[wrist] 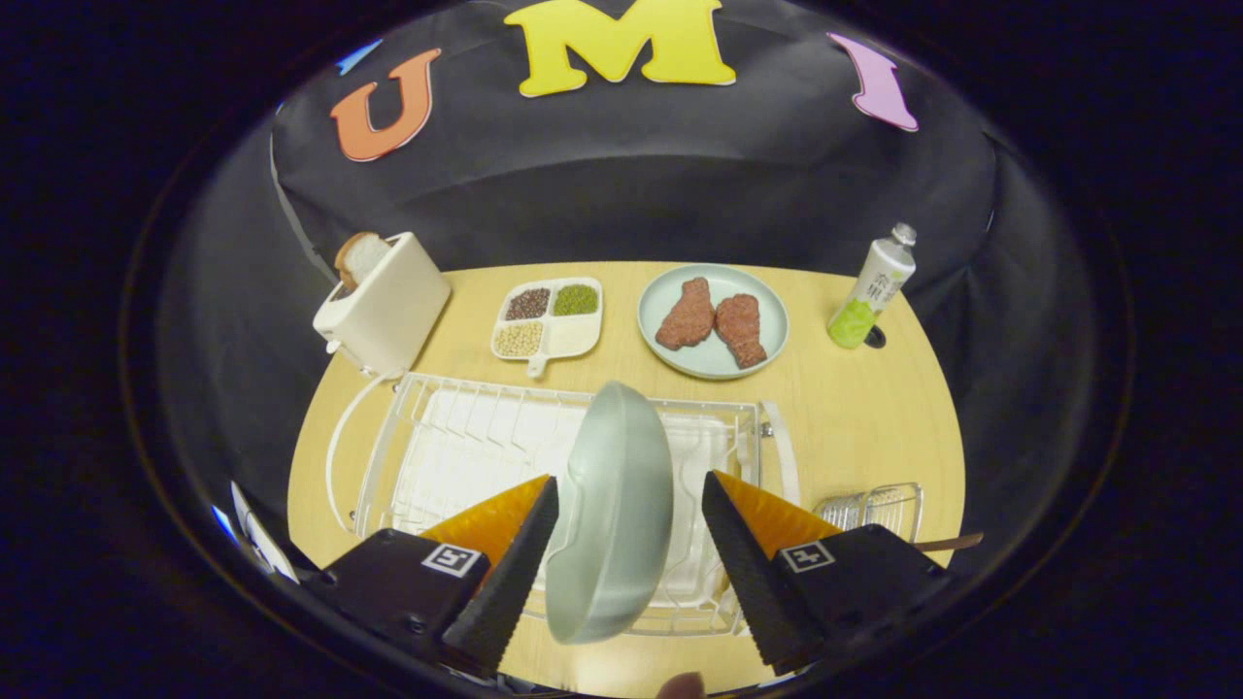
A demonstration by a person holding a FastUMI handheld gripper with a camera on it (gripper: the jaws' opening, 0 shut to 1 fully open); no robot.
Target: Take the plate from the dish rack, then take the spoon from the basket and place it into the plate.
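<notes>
A pale grey-green plate (617,515) stands on edge in the white wire dish rack (456,437). It sits between the fingers of my gripper (629,478), which is open. The left finger lies close against the plate's rim, and a gap separates the right finger from it. To the right of the rack, beyond the right finger, is a small wire basket (879,505). The brown handle of the spoon (947,542) sticks out of it to the right.
On the far side of the wooden table (855,417) stand a white toaster (384,301) with bread, a divided tray of beans (549,316), a plate with two meat pieces (712,320) and a green bottle (871,288).
</notes>
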